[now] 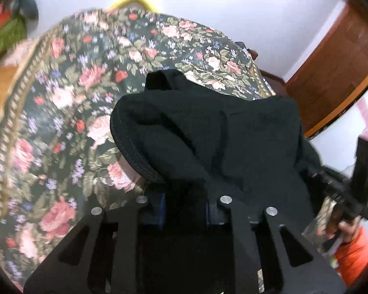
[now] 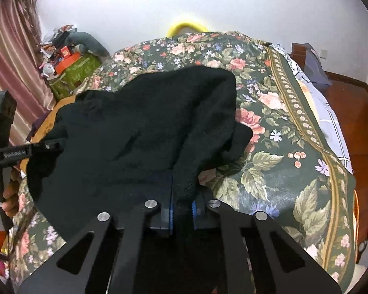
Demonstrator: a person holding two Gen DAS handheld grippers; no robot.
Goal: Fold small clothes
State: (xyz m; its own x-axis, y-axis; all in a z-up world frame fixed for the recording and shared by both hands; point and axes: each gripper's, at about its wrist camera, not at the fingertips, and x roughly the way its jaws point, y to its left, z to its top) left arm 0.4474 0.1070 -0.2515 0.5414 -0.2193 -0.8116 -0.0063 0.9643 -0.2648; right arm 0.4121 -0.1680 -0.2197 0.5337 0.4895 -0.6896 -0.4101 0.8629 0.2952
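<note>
A small black garment (image 1: 220,134) hangs between my two grippers above a floral bedspread (image 1: 68,103). My left gripper (image 1: 184,196) is shut on one edge of it; the cloth covers its fingertips. My right gripper (image 2: 182,205) is shut on the other edge, with black fabric pinched between its blue pads (image 2: 168,210). The garment (image 2: 139,132) sags in folds in front of the right wrist camera. Each view shows the other gripper at its side: the right one (image 1: 341,191) and the left one (image 2: 44,147).
The floral bedspread (image 2: 282,147) covers a bed. A cluttered green box (image 2: 73,71) and a pink curtain (image 2: 14,56) stand at the left. A wooden door (image 1: 331,73) and a white wall lie behind. A yellow ring (image 2: 186,25) shows past the bed's far end.
</note>
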